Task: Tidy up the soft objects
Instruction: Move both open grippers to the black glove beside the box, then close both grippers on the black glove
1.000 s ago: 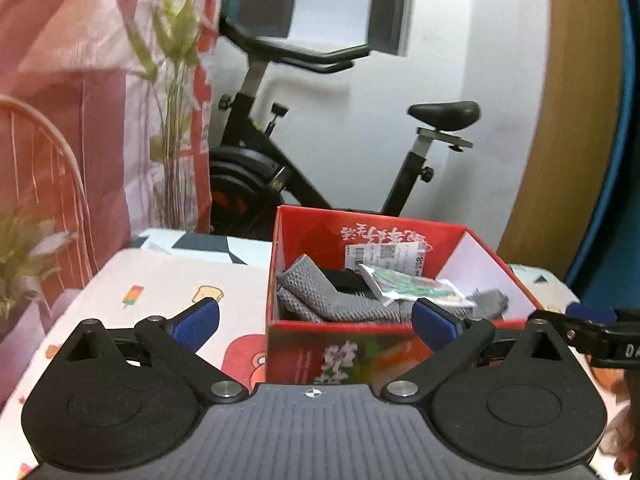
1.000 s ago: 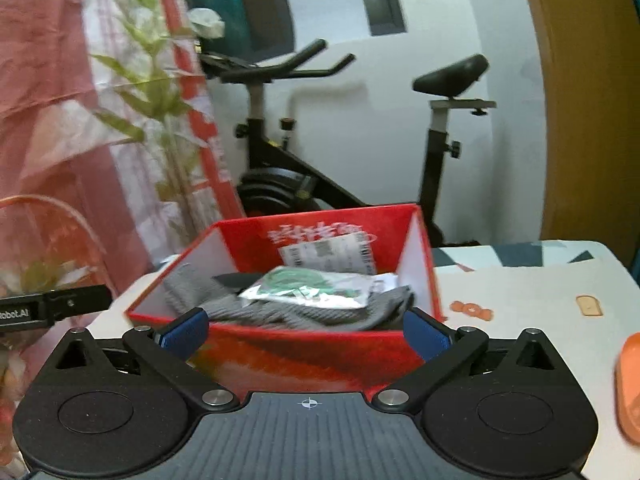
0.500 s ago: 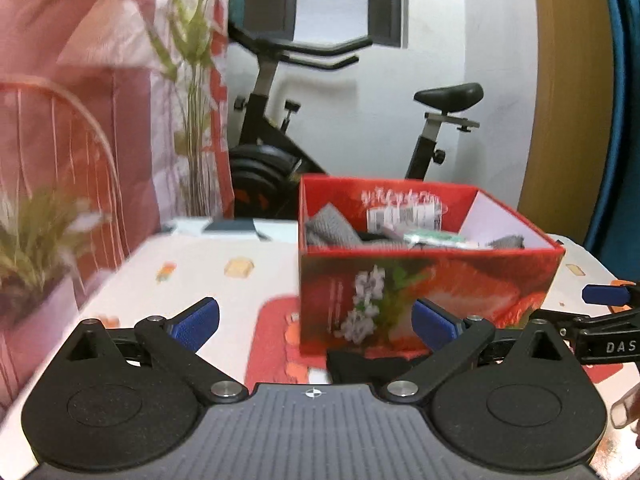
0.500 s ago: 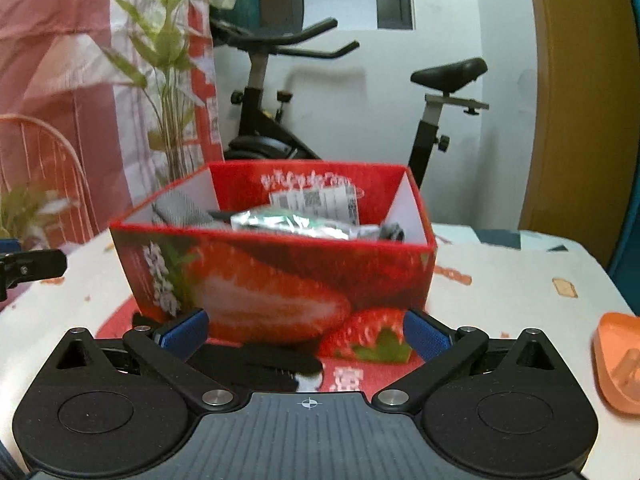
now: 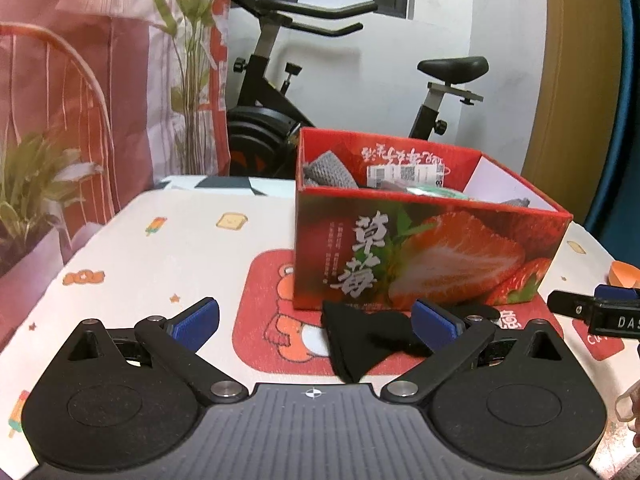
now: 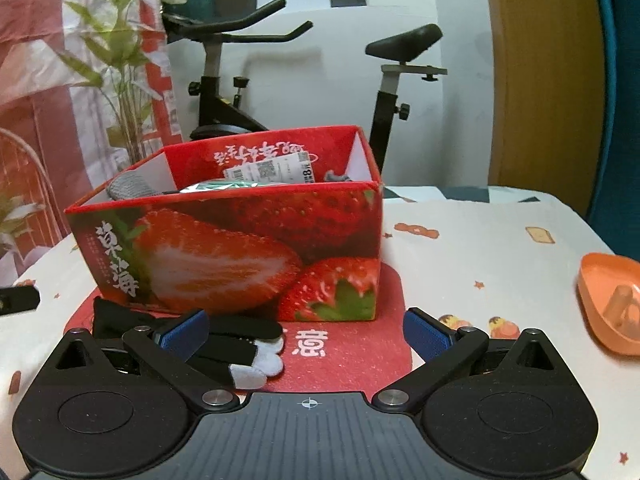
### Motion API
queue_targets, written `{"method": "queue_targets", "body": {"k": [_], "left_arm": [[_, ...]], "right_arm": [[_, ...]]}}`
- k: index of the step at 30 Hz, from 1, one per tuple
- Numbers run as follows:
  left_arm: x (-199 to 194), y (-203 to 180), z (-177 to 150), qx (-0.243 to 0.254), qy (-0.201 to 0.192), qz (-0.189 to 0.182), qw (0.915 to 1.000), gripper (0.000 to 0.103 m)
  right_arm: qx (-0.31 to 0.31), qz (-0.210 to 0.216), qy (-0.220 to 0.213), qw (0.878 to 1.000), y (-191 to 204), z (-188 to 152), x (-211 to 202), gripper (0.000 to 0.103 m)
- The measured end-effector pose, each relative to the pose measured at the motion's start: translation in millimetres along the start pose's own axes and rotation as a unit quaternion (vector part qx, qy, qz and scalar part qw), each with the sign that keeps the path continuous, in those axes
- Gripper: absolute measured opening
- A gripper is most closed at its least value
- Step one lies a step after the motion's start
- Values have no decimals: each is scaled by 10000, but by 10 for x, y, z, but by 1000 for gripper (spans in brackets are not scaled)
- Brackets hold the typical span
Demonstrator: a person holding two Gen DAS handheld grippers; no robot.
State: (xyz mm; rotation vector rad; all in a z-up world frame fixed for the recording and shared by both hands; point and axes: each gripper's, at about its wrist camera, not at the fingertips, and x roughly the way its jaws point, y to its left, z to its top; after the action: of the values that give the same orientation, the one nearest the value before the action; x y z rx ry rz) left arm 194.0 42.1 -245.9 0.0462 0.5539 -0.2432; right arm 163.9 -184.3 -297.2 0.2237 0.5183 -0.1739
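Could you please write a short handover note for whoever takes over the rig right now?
Left gripper and right gripper: both open, empty, low over the table.
Strawberry box stands on the red mat, already holding grey knit cloth and a green packet.
Black socks with white toes lie on the mat in front of the box.
Left: probably pick them up and box them.

Black left gripper (image 5: 316, 322), blue-padded fingers (image 5: 197, 317); silver pivot screws
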Motion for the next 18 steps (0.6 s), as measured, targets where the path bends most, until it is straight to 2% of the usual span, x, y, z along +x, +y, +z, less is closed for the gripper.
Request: {"method": "queue_targets", "body": {"k": [9,13,18], "left_arm": [[126,7,-66,-116,231,-18,9997,103],[190,3,-101,-151,329,-49,9993,103],[303,22,-110,-259,473,-91,9985,101]], "right_arm": [[212,77,43,9997,-114,-78,90,103],[281,72,219,9993,-153,-119,214,103],[226,285,324,9988,-130,-148,346,102]]}}
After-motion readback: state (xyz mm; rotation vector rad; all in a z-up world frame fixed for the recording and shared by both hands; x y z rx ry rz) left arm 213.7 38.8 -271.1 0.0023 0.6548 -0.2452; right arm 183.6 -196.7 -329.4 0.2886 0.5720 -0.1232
